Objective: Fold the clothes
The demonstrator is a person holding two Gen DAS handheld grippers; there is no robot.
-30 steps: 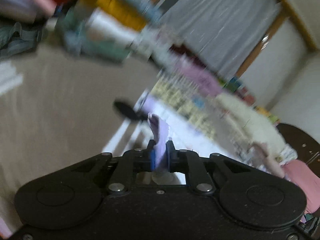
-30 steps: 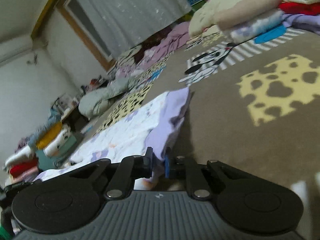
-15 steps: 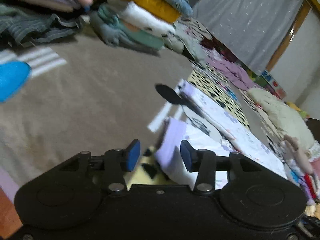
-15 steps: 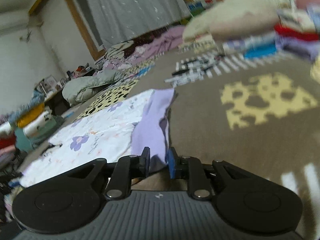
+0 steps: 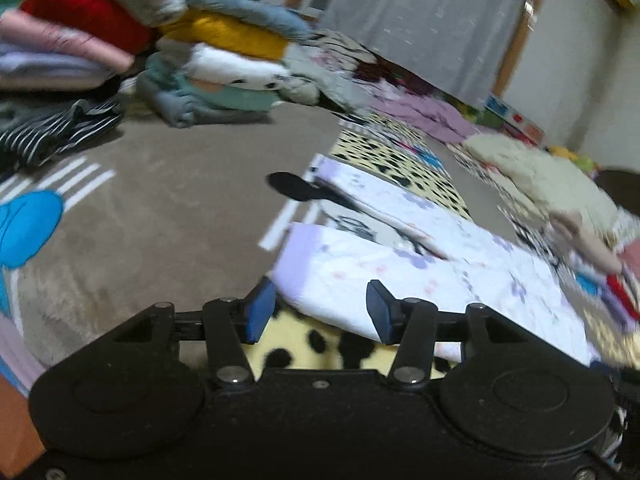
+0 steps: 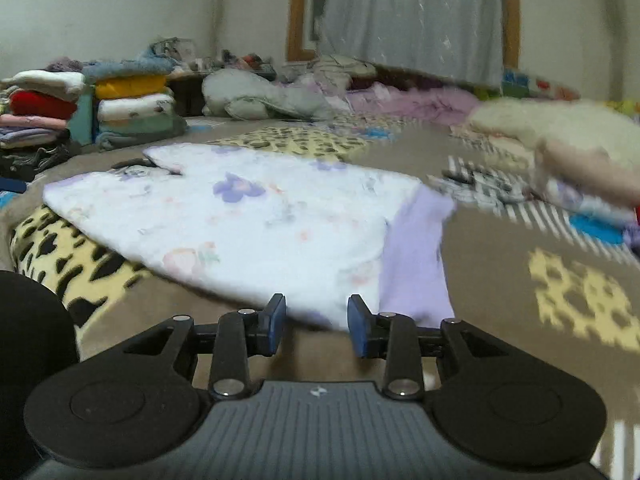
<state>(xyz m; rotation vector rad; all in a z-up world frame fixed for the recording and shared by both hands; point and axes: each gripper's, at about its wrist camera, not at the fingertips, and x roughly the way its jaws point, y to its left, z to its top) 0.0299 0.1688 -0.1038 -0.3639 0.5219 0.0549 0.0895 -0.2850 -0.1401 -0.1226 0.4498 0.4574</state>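
**A:** Both of your grippers have let go since a second ago; then each one pinched a lilac edge of the garment (image 6: 256,220), and now that cloth lies flat on the rug (image 6: 500,280).

**B:** So how do they stand?

**A:** Your left gripper (image 5: 318,312) is spread wide, blue pads apart, nothing between them; it hangs just short of the garment's (image 5: 380,276) near lilac hem; your right gripper (image 6: 316,324) is likewise spread, empty, just before the garment's near edge, beside its lilac band (image 6: 416,252).

**B:** And the garment itself?

**A:** White, with purple flowers and lilac trim; from the right wrist it spreads flat ahead of you, its left part over a yellow patch with black spots (image 6: 60,256) in the rug; from the left wrist two legs or sleeves show, I cannot tell which, running away side by side with a strip of rug between them.

**B:** What lies round it?

**A:** Beyond the garment and to the left, stacks of folded clothes (image 5: 224,60): red, yellow, white, teal, blue; a striped dark piece (image 5: 52,132) lies crumpled nearer on that side; beyond the garment to the right, a cream bundle (image 6: 560,124) and pinkish cloth; further back, a grey curtain (image 6: 412,12) in a wooden frame; much of the left view is blurred.
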